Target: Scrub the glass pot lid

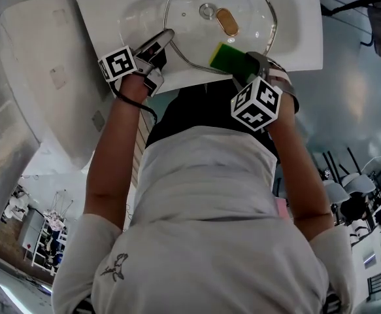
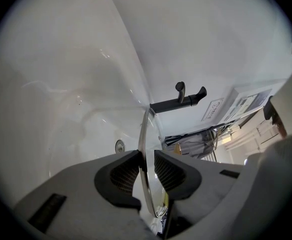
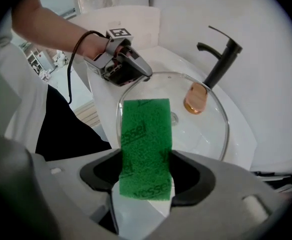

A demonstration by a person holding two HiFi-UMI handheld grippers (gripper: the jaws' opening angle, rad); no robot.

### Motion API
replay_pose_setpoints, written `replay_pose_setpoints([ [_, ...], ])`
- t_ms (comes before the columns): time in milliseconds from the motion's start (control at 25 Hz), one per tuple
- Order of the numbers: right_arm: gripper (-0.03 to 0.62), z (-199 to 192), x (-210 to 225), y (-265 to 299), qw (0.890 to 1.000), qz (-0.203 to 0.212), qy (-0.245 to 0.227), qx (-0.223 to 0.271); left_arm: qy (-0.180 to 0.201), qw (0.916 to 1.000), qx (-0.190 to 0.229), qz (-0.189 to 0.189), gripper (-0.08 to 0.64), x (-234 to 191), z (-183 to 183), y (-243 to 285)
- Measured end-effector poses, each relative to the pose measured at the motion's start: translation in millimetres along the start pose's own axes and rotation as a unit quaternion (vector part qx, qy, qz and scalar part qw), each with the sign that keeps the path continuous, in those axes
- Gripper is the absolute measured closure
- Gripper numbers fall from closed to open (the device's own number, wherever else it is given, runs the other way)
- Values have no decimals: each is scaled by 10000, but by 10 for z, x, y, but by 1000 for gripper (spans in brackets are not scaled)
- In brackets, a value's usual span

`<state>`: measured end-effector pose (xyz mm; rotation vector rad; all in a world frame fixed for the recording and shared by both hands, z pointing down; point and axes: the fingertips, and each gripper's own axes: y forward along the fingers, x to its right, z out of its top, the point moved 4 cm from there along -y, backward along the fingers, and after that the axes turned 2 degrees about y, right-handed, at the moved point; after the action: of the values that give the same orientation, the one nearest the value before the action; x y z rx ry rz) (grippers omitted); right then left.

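The round glass pot lid (image 1: 197, 31), with a metal rim and a copper-coloured knob (image 1: 227, 21), is held over the white sink (image 1: 295, 38). My left gripper (image 1: 166, 36) is shut on the lid's left rim. In the left gripper view the rim (image 2: 143, 134) runs edge-on between the pads (image 2: 123, 174). My right gripper (image 1: 242, 61) is shut on a green scouring sponge (image 1: 226, 57) at the lid's near edge. In the right gripper view the sponge (image 3: 144, 144) sticks out over the lid (image 3: 206, 134) towards the knob (image 3: 196, 98), and the left gripper (image 3: 146, 74) shows at the lid's far rim.
A black faucet (image 3: 218, 64) stands behind the basin, and it appears again as the faucet (image 2: 181, 101) in the left gripper view. The drain (image 1: 207, 10) shows through the glass. A white toilet (image 1: 40, 57) stands to the left of the sink. The person's body is close to the sink's front edge.
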<state>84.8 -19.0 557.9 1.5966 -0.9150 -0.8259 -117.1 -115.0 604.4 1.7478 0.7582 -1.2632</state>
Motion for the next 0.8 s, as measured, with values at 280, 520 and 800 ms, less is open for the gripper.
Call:
replay_pose_setpoints([
  [280, 299, 157, -270, 12, 9990, 199, -409, 19, 32, 10000, 38, -47, 466, 10, 22, -14],
  [520, 299, 610, -72, -150, 9949, -55, -952, 337, 37, 10000, -29, -19, 466, 0, 2, -17],
  [800, 298, 1169, 49, 19, 9924, -357, -1121, 355, -59, 10000, 11, -48, 466, 16, -8, -16],
])
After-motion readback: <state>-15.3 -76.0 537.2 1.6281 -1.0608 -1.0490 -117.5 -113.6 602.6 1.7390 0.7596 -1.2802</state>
